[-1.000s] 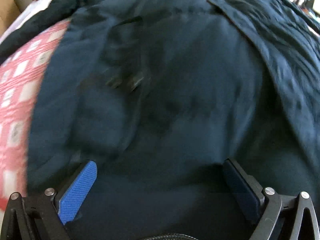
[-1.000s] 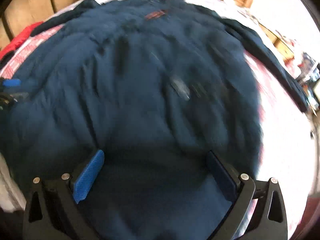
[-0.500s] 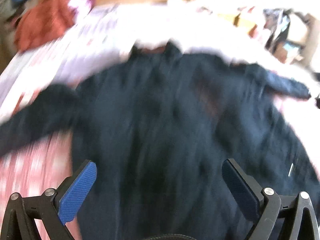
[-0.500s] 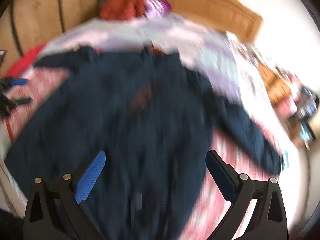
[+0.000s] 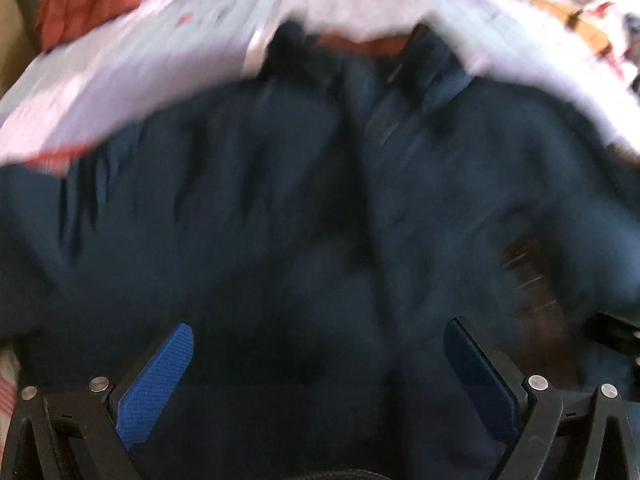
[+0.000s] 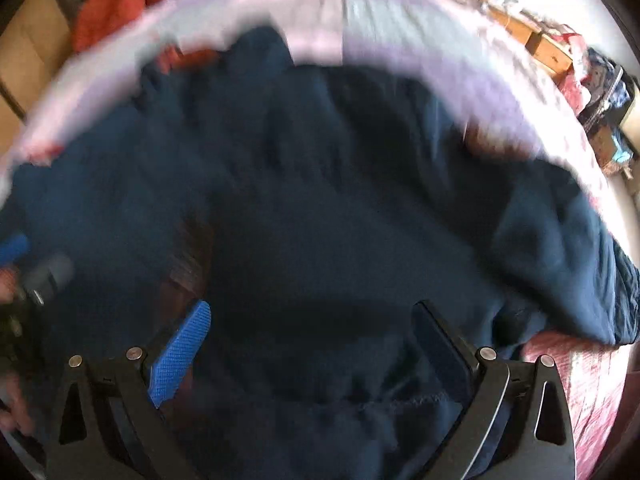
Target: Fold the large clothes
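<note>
A large navy jacket (image 5: 280, 208) lies spread on a bed, its collar with orange lining (image 5: 360, 44) at the far end. Both views are motion-blurred. My left gripper (image 5: 318, 332) is open and hovers low over the jacket's middle, with nothing clamped. My right gripper (image 6: 312, 312) is open too, over the jacket (image 6: 320, 200); a stitched hem (image 6: 404, 400) lies loosely between its fingers. One sleeve (image 6: 560, 248) trails to the right. The left gripper's blue pad (image 6: 14, 248) shows at the right wrist view's left edge.
A lavender sheet (image 5: 160, 40) covers the bed beyond the collar, and a pink patterned cover (image 6: 572, 384) shows at the near right. A red garment (image 6: 108, 4) is heaped at the far left. Wooden furniture and clutter (image 6: 552, 48) stand past the bed's right side.
Both grippers have swung up and back from the jacket, then dropped closer to it again, now facing the collar. The fingers stayed wide apart throughout.
</note>
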Tool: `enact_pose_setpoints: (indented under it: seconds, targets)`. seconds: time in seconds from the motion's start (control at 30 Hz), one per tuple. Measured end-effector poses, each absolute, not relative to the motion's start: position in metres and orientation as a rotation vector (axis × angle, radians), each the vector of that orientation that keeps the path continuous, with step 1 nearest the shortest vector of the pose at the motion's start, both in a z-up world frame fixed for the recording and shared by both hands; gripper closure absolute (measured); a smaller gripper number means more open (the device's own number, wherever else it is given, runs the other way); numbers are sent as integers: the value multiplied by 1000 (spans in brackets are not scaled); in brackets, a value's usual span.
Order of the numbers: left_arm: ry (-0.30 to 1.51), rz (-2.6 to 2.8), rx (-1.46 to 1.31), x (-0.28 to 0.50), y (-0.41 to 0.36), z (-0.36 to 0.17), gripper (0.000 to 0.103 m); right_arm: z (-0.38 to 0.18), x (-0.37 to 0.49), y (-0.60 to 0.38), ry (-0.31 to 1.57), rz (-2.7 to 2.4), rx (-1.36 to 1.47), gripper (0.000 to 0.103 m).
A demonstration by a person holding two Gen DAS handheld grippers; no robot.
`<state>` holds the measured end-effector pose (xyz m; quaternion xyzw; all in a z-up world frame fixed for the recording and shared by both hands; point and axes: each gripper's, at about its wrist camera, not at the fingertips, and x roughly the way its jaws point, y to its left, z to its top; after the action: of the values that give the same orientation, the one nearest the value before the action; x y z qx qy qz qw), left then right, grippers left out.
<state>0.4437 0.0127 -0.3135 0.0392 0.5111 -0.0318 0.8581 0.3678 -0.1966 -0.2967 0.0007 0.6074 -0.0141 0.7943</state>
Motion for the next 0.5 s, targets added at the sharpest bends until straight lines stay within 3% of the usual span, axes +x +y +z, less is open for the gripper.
enact_pose_setpoints:
  seconds: [0.1,0.3,0.5]
  targets:
    - [1056,-74,-3,436,54,-340,0,-302,343,-220,1178,29,-74,0]
    - [1025,104,-27,429,128,-335,0,-304,312,-297,1161,-60,-43,0]
    - [998,-41,44,388,80,-306,0,-277,291,-244,1089,19,-11,0]
